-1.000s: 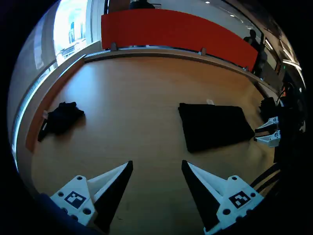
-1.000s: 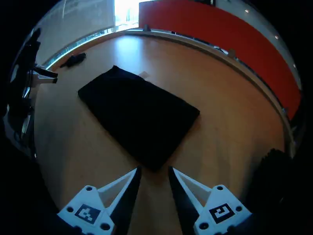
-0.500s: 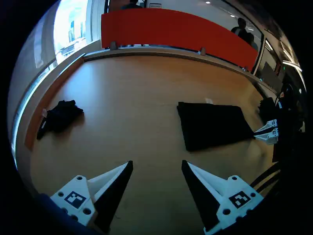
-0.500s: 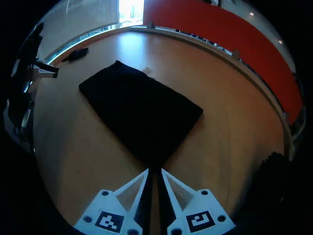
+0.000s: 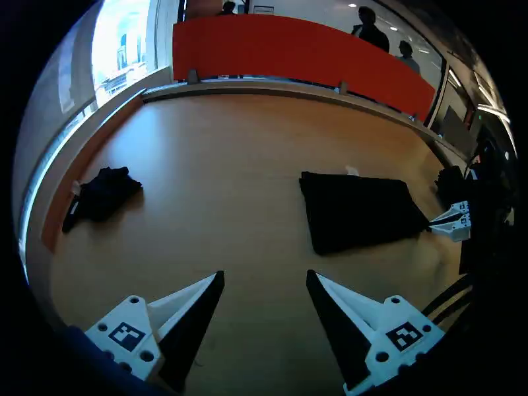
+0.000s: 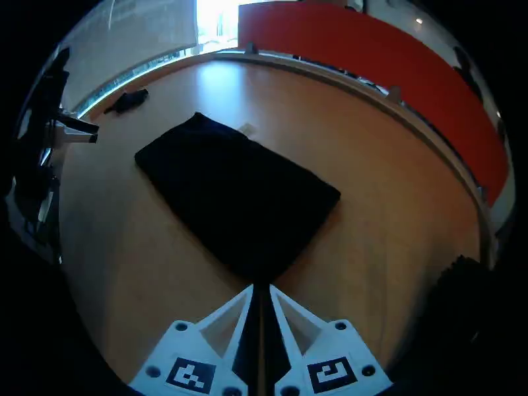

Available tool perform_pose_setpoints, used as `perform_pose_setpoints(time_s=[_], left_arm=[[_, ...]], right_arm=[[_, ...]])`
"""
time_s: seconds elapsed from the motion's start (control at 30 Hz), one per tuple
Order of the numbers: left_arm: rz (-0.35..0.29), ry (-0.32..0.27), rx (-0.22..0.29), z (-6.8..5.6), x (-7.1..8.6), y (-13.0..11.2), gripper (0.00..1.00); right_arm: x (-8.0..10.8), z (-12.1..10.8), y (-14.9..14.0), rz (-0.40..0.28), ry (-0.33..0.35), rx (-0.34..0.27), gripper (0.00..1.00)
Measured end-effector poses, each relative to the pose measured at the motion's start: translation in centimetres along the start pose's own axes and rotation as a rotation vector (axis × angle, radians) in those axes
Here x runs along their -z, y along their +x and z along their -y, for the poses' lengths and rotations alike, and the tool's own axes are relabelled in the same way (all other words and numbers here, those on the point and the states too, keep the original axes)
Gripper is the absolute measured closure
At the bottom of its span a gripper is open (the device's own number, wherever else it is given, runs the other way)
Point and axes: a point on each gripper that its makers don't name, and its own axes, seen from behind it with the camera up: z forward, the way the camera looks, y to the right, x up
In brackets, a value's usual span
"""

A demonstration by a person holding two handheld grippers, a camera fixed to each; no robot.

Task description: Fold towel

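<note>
**Closed fingers at the folded black cloth towel (image 6: pixel 237 198)**

It lies flat on the pale wooden table (image 6: pixel 396 198), its near corner at the tips of the right gripper (image 6: pixel 262 289), which are pressed almost together. The left gripper (image 5: pixel 264 280) is spread wide, with the towel ahead-right. Square black-and-white markers (image 5: pixel 127 335) sit on the fingers.

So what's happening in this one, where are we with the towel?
A person holds a gripper in each hand over a wooden table. A black towel lies flat on it as a rectangle. The right gripper is shut at the towel's near corner, apparently pinching it. The left gripper is open above bare wood, apart from the towel. A crumpled dark cloth lies farther off.
</note>
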Motion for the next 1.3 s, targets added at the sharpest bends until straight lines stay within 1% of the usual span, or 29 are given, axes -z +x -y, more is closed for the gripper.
perform_pose_setpoints(time_s=[0.2, 0.33, 0.57, 0.8, 0.9, 1.13, 1.3], left_arm=[[-0.004, -0.001, 0.004, 0.1, 0.2, 0.0, 0.08], [-0.007, -0.004, 0.007, 0.1, 0.4, 0.0, 0.08], [-0.013, -0.009, 0.014, 0.2, 0.6, 0.1, 0.08], [-0.018, -0.012, 0.022, 0.3, 0.7, 0.0, 0.08], [-0.019, -0.013, 0.027, 0.4, 0.8, 0.0, 0.08], [-0.023, -0.013, 0.04, 0.6, 1.1, 0.0, 0.08], [-0.028, -0.012, 0.048, 0.7, 1.6, 0.1, 0.08]], right_arm=[[1.1, 0.3, 2.4, -0.044, -0.01, 0.026, 0.98], [1.8, 0.7, 5.0, -0.083, -0.013, 0.05, 0.98], [2.7, 1.4, 10.1, -0.149, -0.013, 0.112, 0.98], [3.7, 2.5, 14.4, -0.206, -0.006, 0.163, 0.98], [3.8, 3.0, 15.5, -0.218, -0.003, 0.182, 0.98], [3.2, 4.0, 16.4, -0.208, 0.018, 0.212, 0.98], [2.6, 5.2, 17.6, -0.207, 0.044, 0.24, 0.98]])
